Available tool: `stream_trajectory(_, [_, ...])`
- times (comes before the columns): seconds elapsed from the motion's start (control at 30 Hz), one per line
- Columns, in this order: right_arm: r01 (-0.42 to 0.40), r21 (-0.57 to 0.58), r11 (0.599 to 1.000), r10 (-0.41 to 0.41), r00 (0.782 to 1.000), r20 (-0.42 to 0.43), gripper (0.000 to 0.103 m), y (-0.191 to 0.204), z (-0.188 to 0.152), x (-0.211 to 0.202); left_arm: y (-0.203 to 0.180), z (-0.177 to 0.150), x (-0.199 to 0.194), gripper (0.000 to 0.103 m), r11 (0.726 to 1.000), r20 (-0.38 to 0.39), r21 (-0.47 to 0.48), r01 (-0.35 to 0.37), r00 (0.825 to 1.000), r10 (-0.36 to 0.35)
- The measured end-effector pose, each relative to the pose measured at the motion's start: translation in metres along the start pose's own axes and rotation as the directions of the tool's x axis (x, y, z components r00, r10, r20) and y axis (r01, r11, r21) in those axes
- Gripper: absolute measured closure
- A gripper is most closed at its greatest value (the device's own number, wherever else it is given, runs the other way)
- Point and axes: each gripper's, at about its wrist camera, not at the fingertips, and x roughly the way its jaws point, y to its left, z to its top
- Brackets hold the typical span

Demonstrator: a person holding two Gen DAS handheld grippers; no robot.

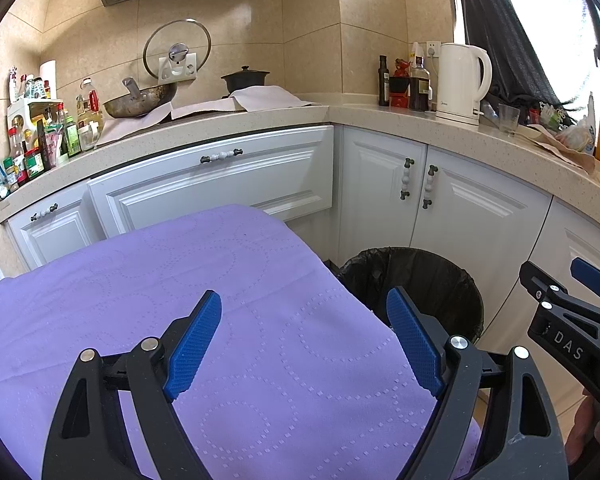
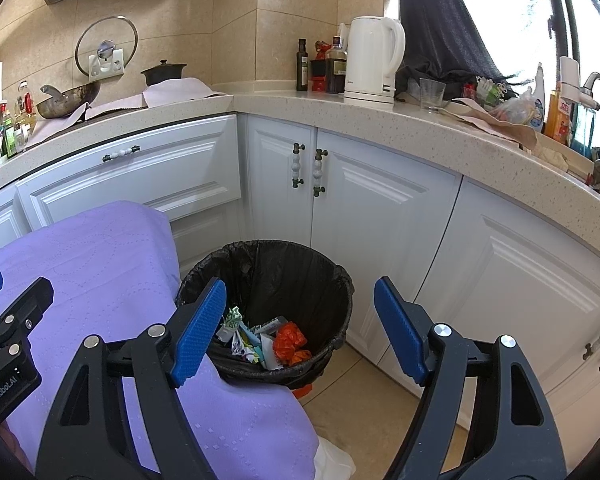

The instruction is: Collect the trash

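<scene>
A black-lined trash bin (image 2: 324,280) stands on the floor by the white cabinets, right of a table under a purple cloth (image 2: 100,280). Inside it lie an orange wrapper (image 2: 290,340) and several crumpled paper scraps (image 2: 236,324). My right gripper (image 2: 300,328) is open and empty, hovering above the bin's near rim. My left gripper (image 1: 304,344) is open and empty over the purple cloth (image 1: 180,300); the bin (image 1: 440,280) shows beyond its right finger. The right gripper (image 1: 568,292) also shows at the right edge of the left wrist view.
White cabinets (image 2: 380,208) curve around the corner under a speckled counter (image 2: 420,120). On it stand a white kettle (image 2: 374,60), bottles (image 2: 302,66), a wok (image 2: 68,98) and a black pot (image 2: 162,72). Tan floor (image 2: 360,400) lies right of the bin.
</scene>
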Motion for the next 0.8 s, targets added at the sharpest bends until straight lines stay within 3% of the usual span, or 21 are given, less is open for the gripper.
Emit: stream_trajectory(0.8, [-0.002, -0.005, 1.0, 0.002, 1.0, -0.014, 0.028, 0.0083, -0.0079, 0.0069, 0.0001, -0.0042, 0.0037, 0.019, 1.0, -0.01, -0.001, -0.008, 1.0, 0.008])
